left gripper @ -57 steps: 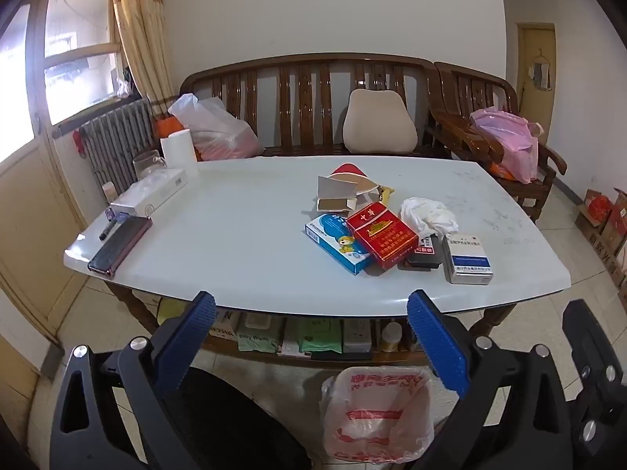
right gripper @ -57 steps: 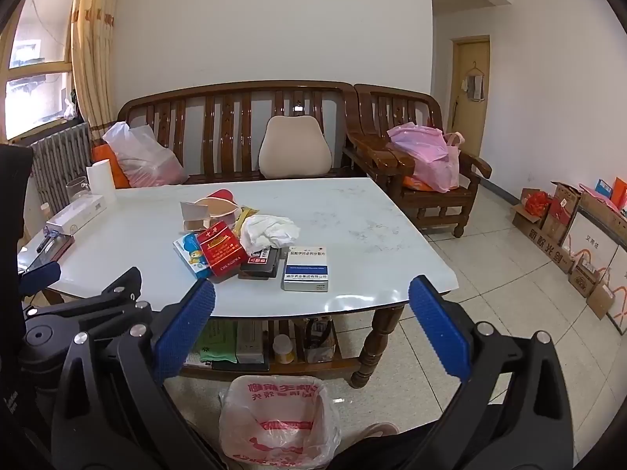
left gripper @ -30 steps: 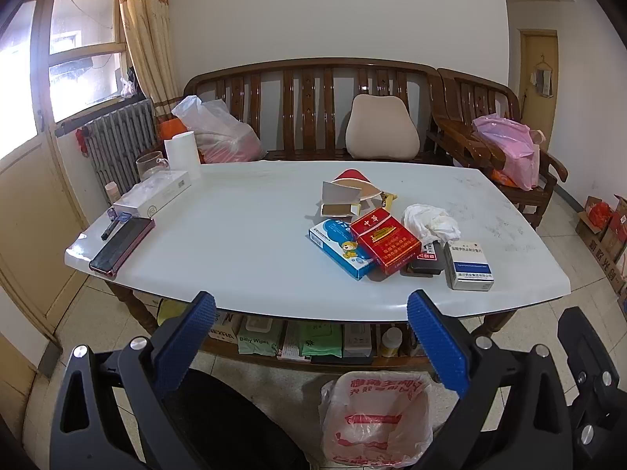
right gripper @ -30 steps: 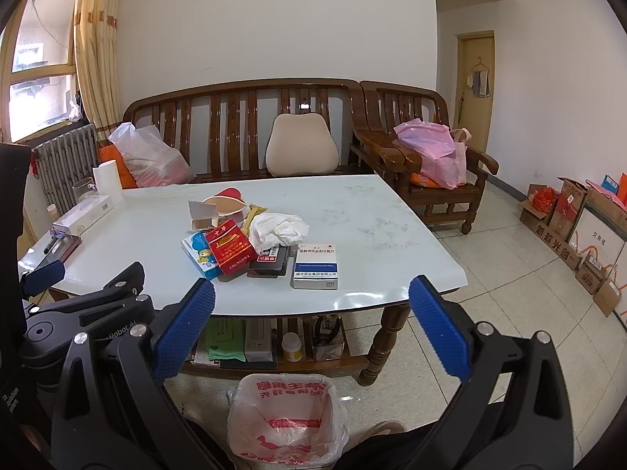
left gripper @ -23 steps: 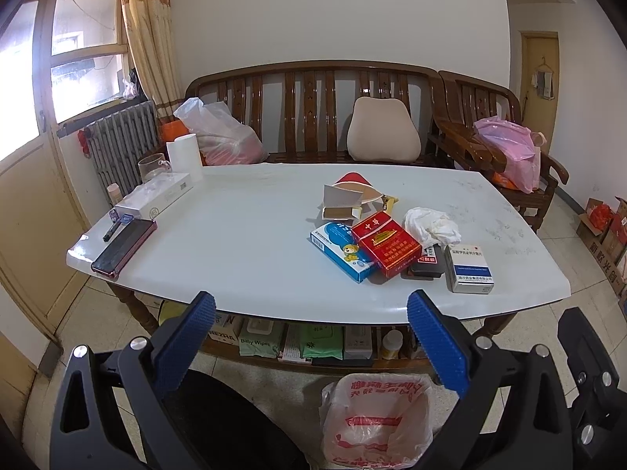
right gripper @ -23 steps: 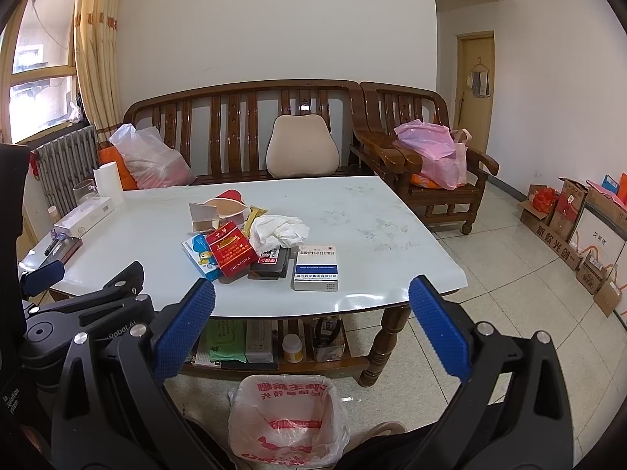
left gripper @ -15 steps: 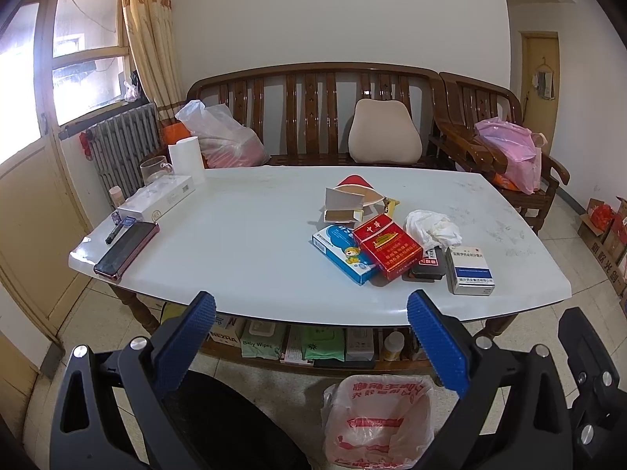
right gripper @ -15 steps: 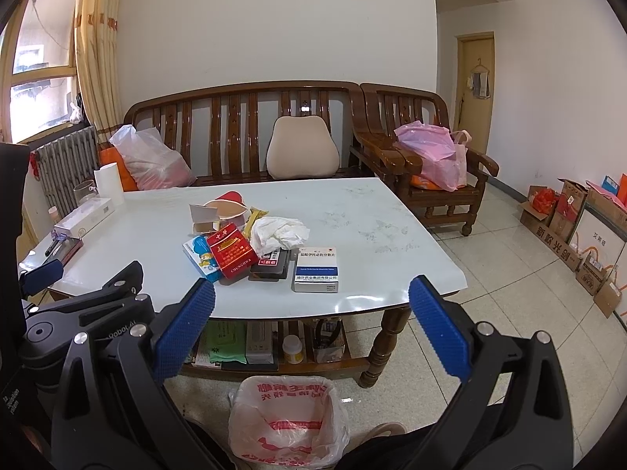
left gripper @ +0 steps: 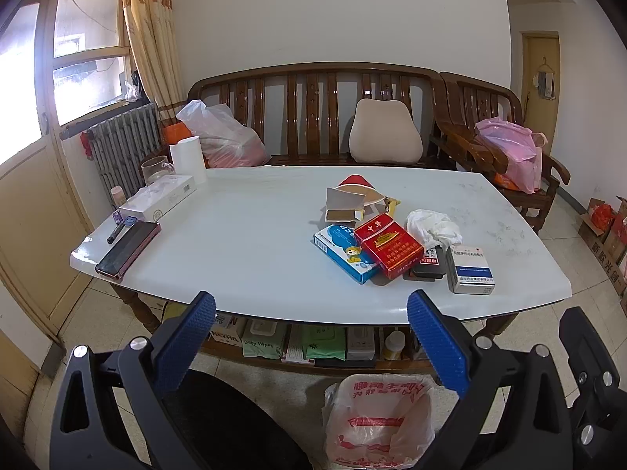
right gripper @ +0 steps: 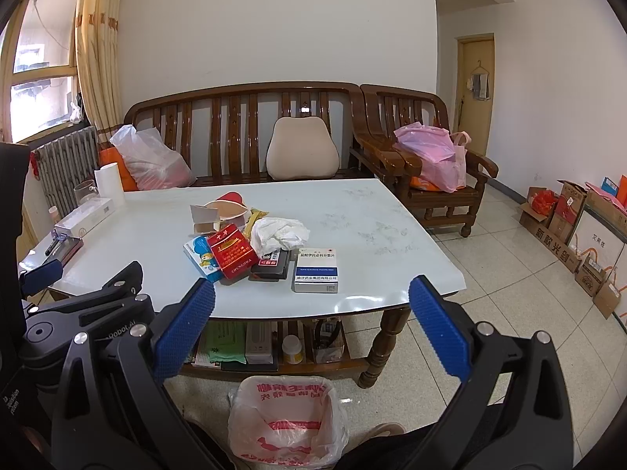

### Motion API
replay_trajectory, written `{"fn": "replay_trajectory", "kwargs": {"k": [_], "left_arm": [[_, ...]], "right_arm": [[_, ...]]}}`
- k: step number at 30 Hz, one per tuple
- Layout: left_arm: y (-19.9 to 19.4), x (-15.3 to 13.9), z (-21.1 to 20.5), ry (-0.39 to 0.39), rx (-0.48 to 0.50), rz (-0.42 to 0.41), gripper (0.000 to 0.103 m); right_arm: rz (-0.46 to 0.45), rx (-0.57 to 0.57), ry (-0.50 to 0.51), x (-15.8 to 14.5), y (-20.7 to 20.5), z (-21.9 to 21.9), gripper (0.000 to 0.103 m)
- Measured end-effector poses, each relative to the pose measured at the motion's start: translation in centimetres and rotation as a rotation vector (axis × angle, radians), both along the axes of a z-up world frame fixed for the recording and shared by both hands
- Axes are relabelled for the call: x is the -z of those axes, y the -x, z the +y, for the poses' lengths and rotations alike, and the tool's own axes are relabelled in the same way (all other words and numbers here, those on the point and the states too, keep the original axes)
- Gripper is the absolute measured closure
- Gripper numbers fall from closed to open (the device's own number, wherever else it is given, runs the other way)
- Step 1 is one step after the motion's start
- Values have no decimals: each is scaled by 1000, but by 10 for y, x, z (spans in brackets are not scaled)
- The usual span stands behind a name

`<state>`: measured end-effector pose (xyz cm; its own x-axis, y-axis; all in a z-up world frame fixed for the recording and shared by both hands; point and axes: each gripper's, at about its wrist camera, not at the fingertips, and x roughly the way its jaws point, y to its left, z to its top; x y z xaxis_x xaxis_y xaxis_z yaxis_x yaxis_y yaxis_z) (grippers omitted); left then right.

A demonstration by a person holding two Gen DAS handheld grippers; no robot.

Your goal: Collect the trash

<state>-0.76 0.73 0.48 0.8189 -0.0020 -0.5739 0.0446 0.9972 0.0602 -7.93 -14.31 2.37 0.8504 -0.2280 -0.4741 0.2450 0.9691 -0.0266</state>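
A cluster of litter lies on the white table (left gripper: 250, 243): a crumpled white tissue (left gripper: 433, 227) (right gripper: 279, 232), a red cigarette pack (left gripper: 388, 244) (right gripper: 231, 251), a blue box (left gripper: 345, 252), a white-and-blue medicine box (left gripper: 470, 268) (right gripper: 316, 265), a dark flat pack (right gripper: 272, 265) and a torn paper cup (left gripper: 352, 199). A bin lined with a white bag (left gripper: 378, 417) (right gripper: 286, 417) stands on the floor in front of the table. My left gripper (left gripper: 311, 333) and right gripper (right gripper: 311, 321) both hang open and empty, short of the table's near edge.
A phone (left gripper: 127, 248), a pen, a long white box (left gripper: 160, 197), a paper roll (left gripper: 188, 160) and a glass sit at the table's left end. A wooden bench (left gripper: 313, 117) with bags and a cushion stands behind. Cardboard boxes (right gripper: 580, 235) line the right wall.
Both views have drawn back and risen slightly, so the table sits a little lower and farther. The litter has not moved and both grippers stay open.
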Motion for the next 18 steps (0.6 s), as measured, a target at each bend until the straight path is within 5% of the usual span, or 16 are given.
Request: {"fn": "replay_trajectory", "kwargs": {"k": [18], "left_arm": [[0, -2, 0, -9, -3, -6, 7]], "right_arm": [[0, -1, -2, -1, 0, 1, 6]]}}
